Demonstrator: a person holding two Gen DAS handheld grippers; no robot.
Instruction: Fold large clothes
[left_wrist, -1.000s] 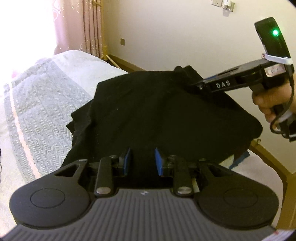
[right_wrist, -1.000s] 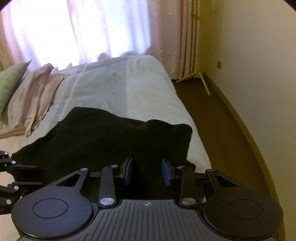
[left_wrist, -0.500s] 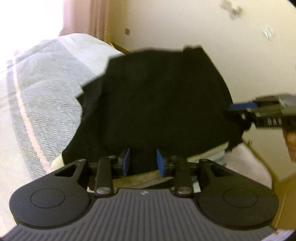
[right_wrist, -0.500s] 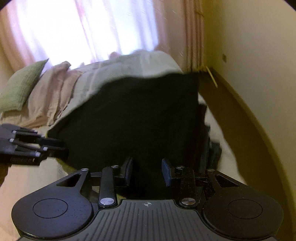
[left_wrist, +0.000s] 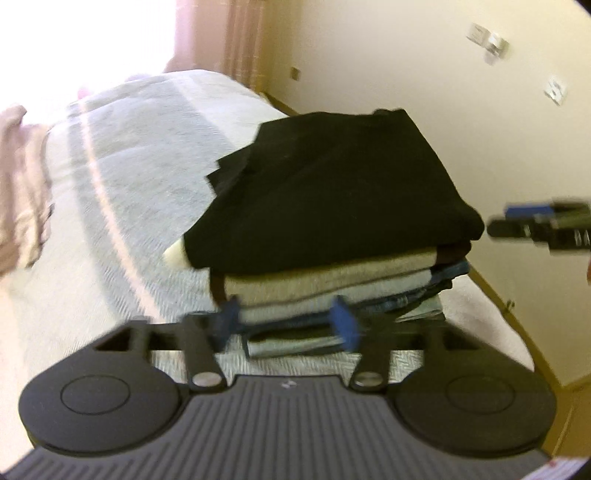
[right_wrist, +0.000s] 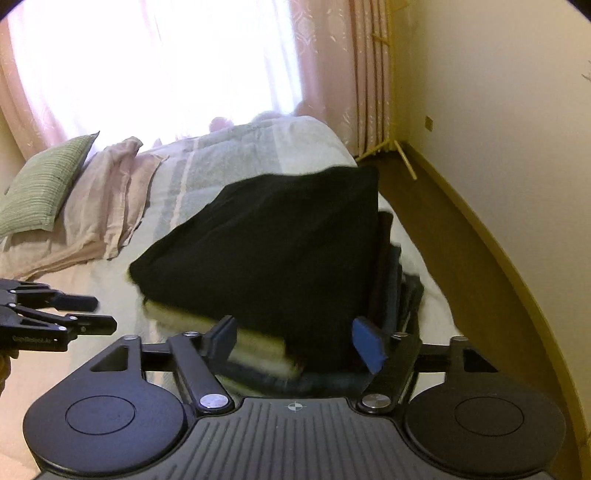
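A folded black garment (left_wrist: 332, 195) (right_wrist: 280, 254) lies on top of a stack of folded clothes (left_wrist: 332, 291) (right_wrist: 391, 280) at the bed's right edge. My left gripper (left_wrist: 286, 321) is open just in front of the stack, with nothing between its blue pads. In the right wrist view my right gripper (right_wrist: 295, 341) is open too, close to the near side of the stack, empty. In the left wrist view the right gripper's fingers (left_wrist: 517, 225) show at the right of the garment. In the right wrist view the left gripper's fingers (right_wrist: 85, 314) show to the left of the stack.
The stack rests on a bed with a grey herringbone bedspread (left_wrist: 122, 184). A pink sheet (right_wrist: 103, 218) and a green pillow (right_wrist: 40, 188) lie at the head of the bed. A cream wall (right_wrist: 498, 129) and a brown floor strip (right_wrist: 443, 229) run along the bed's right side.
Both grippers were shut on the black garment and have opened and backed away. The garment went from spread out and lifted to lying folded on the stack.
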